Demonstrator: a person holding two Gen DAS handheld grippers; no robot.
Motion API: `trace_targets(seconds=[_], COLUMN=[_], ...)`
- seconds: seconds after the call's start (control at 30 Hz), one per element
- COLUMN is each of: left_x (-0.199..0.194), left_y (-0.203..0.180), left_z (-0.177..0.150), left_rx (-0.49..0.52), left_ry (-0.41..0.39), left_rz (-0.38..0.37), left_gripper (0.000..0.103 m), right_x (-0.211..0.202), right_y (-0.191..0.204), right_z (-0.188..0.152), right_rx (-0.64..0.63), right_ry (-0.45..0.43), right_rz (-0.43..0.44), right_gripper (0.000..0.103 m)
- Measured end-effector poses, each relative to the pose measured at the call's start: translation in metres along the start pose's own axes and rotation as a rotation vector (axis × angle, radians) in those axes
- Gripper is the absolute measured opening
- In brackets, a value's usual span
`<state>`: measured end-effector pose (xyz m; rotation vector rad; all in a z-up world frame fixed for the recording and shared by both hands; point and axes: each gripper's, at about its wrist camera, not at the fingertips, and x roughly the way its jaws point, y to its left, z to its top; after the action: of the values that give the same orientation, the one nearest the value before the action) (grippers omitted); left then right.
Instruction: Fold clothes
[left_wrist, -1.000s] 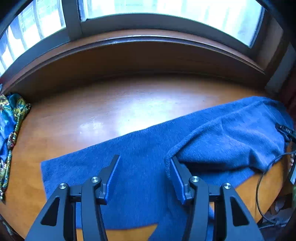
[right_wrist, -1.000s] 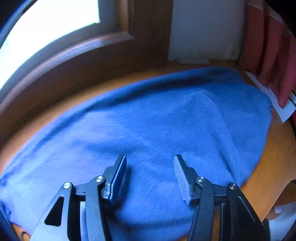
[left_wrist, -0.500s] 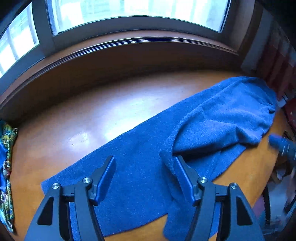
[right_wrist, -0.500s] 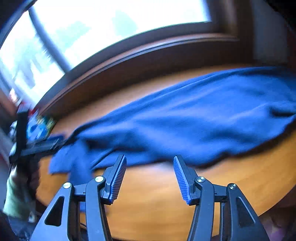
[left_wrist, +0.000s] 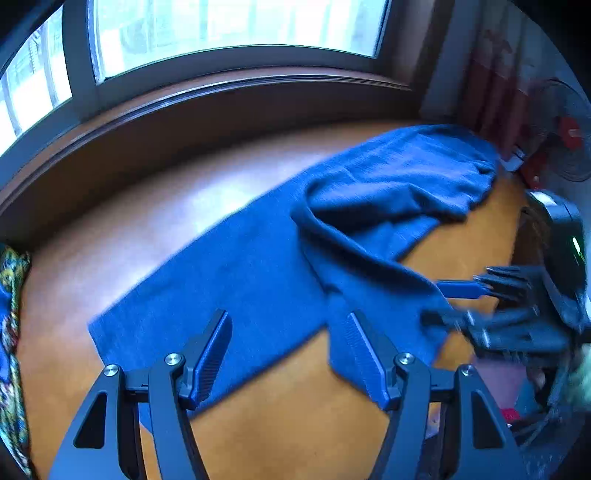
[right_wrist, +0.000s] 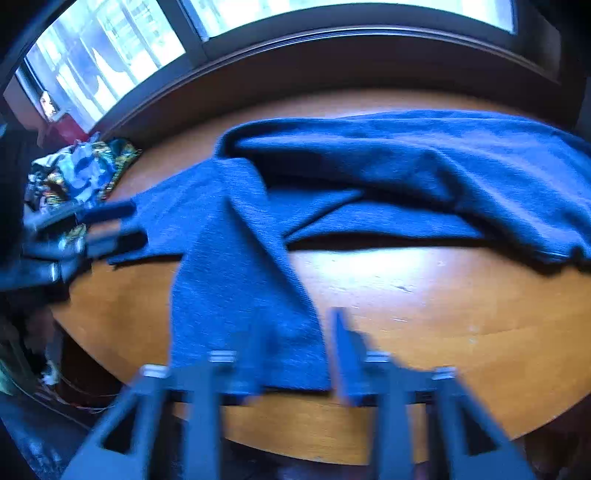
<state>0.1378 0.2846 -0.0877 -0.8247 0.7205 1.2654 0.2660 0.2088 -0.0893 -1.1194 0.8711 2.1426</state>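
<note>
Where wood gleams, rumpled blue knit garment (left_wrist: 258, 273)

Bare table (right_wrist: 424, 295) beside blue garment (right_wrist: 369, 162).

A patterned cloth (right_wrist: 79, 171) lies bunched on the wooden table (right_wrist: 424, 295) below a window (left_wrist: 229, 33).

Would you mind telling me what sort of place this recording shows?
Probably a room in a home: a round wooden table beside a wide window, a blue garment spread on it, and a standing fan nearby.
</note>
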Motion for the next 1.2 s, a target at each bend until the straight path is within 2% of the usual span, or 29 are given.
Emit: trace_targets(seconds=[0.1,0.27,0.43,0.53,0.67,0.87,0.97,1.07,1.1,1.17,1.2], left_x=[0.001,0.001,-0.016,-0.021,-0.028,-0.038,-0.037,-0.030,-0.029,-0.028,-0.026], left_y=[0.009,0.040,0.070,0.080,0.091,0.105,0.110,0.113,0.115,0.117,0.118], left_z=[-0.013,-0.029,-0.042,-0.051,-0.064,-0.080,-0.081,-0.078,-0.076,-0.073,-0.070], left_rx=[-0.050,-0.171,-0.280,-0.308,-0.334,-0.350,-0.348,-0.348,-0.350,-0.354,-0.350], left_ry=[0.001,-0.001,-0.031,-0.025,-0.013,-0.001,-0.001,0.000,0.001,0.004,0.004], left_rz=[-0.016,0.025,0.038,0.068,0.098,0.109,0.111,0.108,0.099,0.083,0.085], left_gripper=[0.063,0.063,0.063,0.063,0.063,0.063,0.063,0.063,0.063,0.063,0.063], right_x=[-0.004,-0.015,0.008,0.035,0.078,0.127,0.138,0.124,0.114,0.091,0.080], right_y=[0.014,0.047,0.089,0.109,0.130,0.147,0.152,0.150,0.147,0.140,0.136], right_z=[0.019,0.054,0.098,0.117,0.133,0.141,0.139,0.137,0.136,0.132,0.129], right_rx=[-0.034,-0.110,-0.211,-0.256,-0.297,-0.244,-0.217,-0.191,-0.192,-0.200,-0.207], right_ry=[-0.016,-0.043,-0.036,0.005,0.075,0.128,0.143,0.106,0.084,0.032,0.004], right_rz=[0.080,0.205,0.278,0.324,0.318,0.330,0.292,0.281,0.274,0.250,0.234], right_gripper=[0.006,0.006,0.006,0.006,0.006,0.006,0.007,0.008,0.012,0.037,0.056])
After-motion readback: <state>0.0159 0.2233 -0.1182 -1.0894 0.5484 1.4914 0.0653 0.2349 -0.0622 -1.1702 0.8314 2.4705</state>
